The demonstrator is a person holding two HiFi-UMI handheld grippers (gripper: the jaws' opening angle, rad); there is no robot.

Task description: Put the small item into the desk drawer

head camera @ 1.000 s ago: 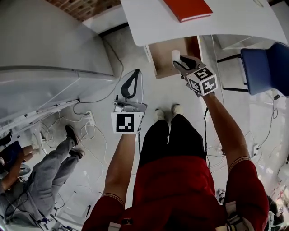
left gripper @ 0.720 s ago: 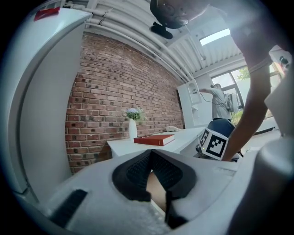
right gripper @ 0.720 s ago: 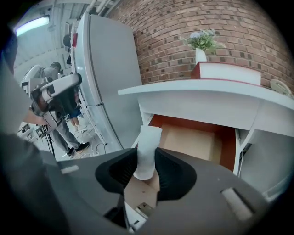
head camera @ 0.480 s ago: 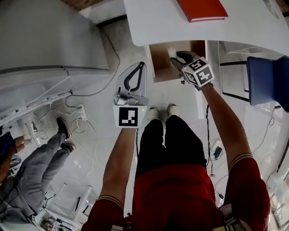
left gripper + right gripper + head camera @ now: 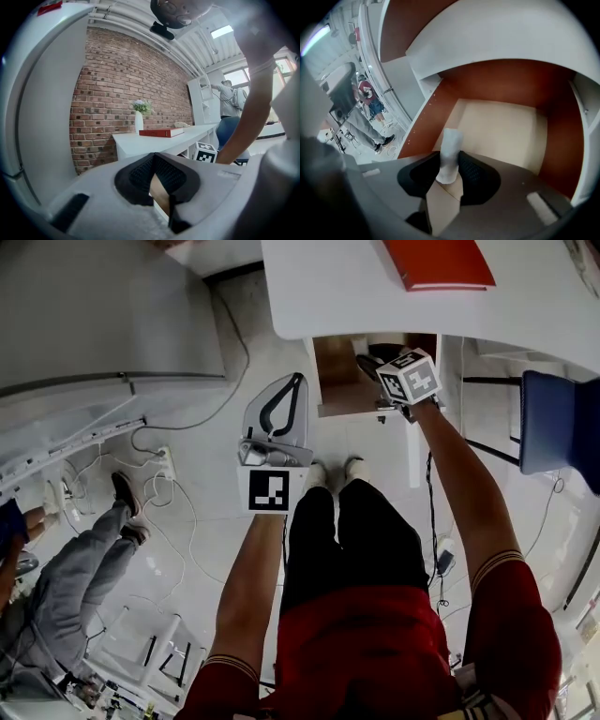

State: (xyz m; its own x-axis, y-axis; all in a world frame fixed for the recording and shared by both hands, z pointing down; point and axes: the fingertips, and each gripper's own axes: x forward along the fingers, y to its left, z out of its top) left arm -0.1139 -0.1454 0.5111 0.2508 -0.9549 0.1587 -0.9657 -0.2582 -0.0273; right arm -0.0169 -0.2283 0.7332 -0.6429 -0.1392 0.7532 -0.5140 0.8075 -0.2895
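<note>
Red brick wall (image 5: 117, 93) behind — pale floor (image 5: 202, 549), blue chair (image 5: 553, 427) alongside.

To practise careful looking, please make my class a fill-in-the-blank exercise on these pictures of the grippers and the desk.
1. The right gripper is shut on a small ____ item.
2. The item hangs over the drawer, which stands ____.
3. On the desk lies a ____ book.
4. The left gripper holds ____.

Missing words: white; open; red; nothing.
</note>
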